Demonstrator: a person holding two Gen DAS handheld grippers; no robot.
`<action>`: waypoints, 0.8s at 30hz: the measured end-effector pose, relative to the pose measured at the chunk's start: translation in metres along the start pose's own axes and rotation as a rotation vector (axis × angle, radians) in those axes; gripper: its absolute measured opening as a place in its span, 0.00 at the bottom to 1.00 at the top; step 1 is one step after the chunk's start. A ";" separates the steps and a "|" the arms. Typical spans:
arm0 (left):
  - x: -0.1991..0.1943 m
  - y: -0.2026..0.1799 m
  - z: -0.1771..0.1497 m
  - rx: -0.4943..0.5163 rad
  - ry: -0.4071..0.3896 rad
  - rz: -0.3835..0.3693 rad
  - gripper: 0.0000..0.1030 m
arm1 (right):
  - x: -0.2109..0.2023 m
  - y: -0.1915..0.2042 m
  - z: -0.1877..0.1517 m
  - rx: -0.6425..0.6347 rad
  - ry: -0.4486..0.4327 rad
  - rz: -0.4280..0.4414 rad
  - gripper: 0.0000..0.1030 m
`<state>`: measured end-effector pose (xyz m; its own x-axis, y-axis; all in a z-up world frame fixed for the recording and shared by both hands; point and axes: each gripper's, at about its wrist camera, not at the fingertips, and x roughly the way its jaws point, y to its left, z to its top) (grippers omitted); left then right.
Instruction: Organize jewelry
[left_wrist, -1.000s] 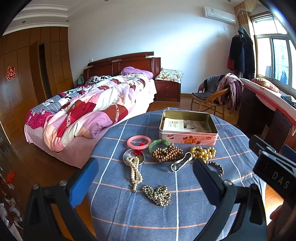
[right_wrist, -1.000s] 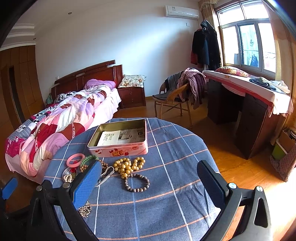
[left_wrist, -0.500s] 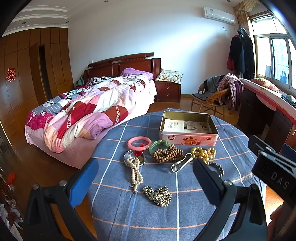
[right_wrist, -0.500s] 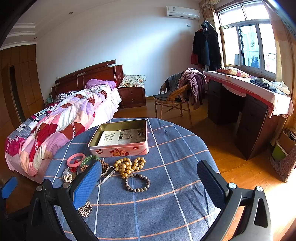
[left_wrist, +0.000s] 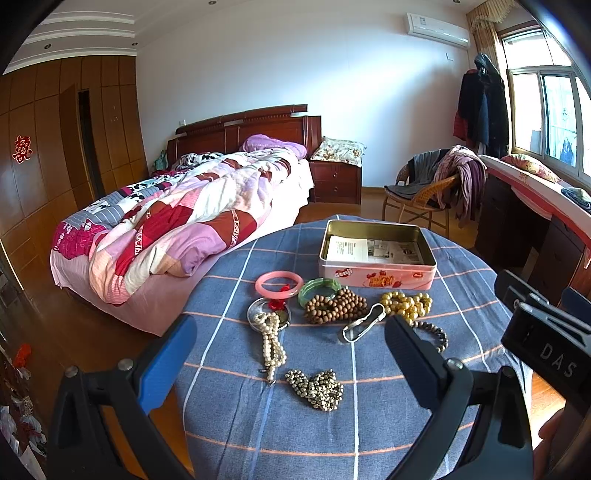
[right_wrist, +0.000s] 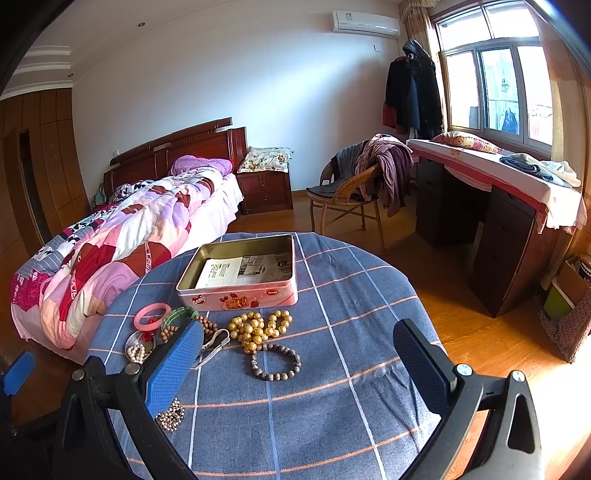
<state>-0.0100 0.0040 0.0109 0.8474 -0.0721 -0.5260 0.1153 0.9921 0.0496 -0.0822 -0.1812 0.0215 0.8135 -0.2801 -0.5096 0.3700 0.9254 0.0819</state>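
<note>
Jewelry lies loose at frame centre on the blue checked tablecloth (left_wrist: 369, 435): pink bangle (left_wrist: 279, 283), green bangle (left_wrist: 319, 289), brown wooden beads (left_wrist: 334, 306), gold beads (left_wrist: 406, 302), dark bead bracelet (right_wrist: 275, 362), pearl strand (left_wrist: 273, 343), metallic bead heap (left_wrist: 319, 384), silver clip (left_wrist: 360, 326); left gripper (left_wrist: 291, 365) held level above the near table edge, fingers wide apart, holding nothing; right gripper (right_wrist: 299, 369) likewise spread and unloaded, lower frame; open pink tin (right_wrist: 240, 297) just behind the jewelry holds only printed paper (right_wrist: 236, 271).
</note>
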 end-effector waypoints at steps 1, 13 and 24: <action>0.000 0.000 0.000 -0.001 -0.001 0.001 1.00 | 0.000 0.000 0.000 -0.001 0.000 0.000 0.99; 0.000 0.003 0.000 0.001 -0.004 0.005 1.00 | 0.001 0.001 -0.002 -0.005 0.003 0.003 0.99; 0.016 0.008 -0.010 -0.006 0.038 -0.024 1.00 | 0.016 0.000 -0.009 -0.026 0.017 -0.011 0.99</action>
<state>-0.0003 0.0118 -0.0058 0.8242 -0.0917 -0.5589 0.1319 0.9907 0.0321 -0.0731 -0.1836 0.0057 0.8017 -0.2857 -0.5251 0.3666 0.9288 0.0545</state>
